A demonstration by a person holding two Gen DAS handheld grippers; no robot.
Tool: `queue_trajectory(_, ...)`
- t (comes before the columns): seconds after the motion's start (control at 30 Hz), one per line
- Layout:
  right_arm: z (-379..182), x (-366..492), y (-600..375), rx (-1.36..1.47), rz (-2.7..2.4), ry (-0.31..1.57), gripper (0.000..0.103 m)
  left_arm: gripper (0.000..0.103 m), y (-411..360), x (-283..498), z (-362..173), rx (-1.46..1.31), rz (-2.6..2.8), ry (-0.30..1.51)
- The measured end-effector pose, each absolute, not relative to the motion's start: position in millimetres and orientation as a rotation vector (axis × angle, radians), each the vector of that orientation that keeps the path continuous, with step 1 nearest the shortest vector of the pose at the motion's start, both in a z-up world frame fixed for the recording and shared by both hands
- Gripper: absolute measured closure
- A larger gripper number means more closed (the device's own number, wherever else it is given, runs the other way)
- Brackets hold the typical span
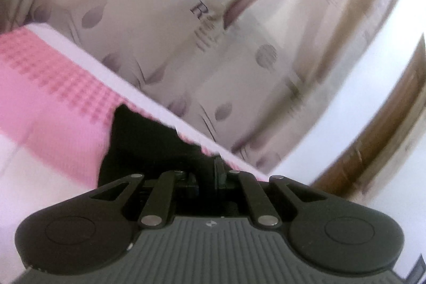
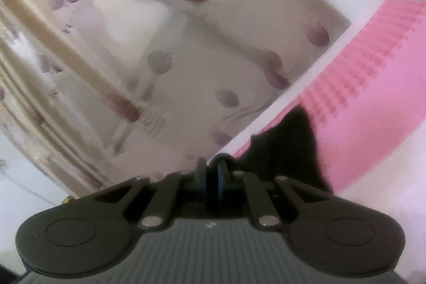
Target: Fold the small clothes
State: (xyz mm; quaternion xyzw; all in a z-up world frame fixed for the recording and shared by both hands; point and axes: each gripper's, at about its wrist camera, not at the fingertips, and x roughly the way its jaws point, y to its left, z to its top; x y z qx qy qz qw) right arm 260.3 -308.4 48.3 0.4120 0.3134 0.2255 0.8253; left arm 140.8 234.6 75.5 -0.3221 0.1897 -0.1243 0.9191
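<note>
While each gripper, left gripper (image 1: pixel 213 172) and right gripper (image 2: pixel 213 169), pinches the black garment (image 1: pixel 149 140) at the bed's far edge (image 1: pixel 149 87), thin grips could slip, dropping a corner.

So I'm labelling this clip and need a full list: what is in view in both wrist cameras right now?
black garment: one, black, hanging from both tongs over the pink cloth.
pink cloth: one, pink and white check, on the surface below.
curtain: one, beige with purple spots and lettering, behind the surface.
wooden frame: one, brown, right edge of the left view.
wall: white, beside the curtain.
left tongs: one, black, shut on the garment.
right tongs: one, black, shut on the garment.
</note>
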Motion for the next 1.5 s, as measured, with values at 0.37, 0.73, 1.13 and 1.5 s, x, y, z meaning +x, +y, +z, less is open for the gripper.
queue_trajectory(0.37, -31, 399, -295, 0.968, 0.299, 0.738, 0.098, 0.095, 263, 279, 43, -0.711, -0.081, 0.411)
queue_trajectory(0.73, -43, 375, -286, 0.797, 0.327, 0.777, 0.095, 0.025, 269, 312, 18, -0.677, -0.107, 0.45)
queue_trajectory(1.13, -42, 393, -262, 0.742, 0.39, 0.857, 0.096, 0.0, 249, 273, 40, -0.6, -0.183, 0.405)
queue_trajectory(1.5, -32, 393, -289, 0.644, 0.299, 0.901, 0.014, 0.0, 200, 269, 7, -0.522, -0.335, 0.575)
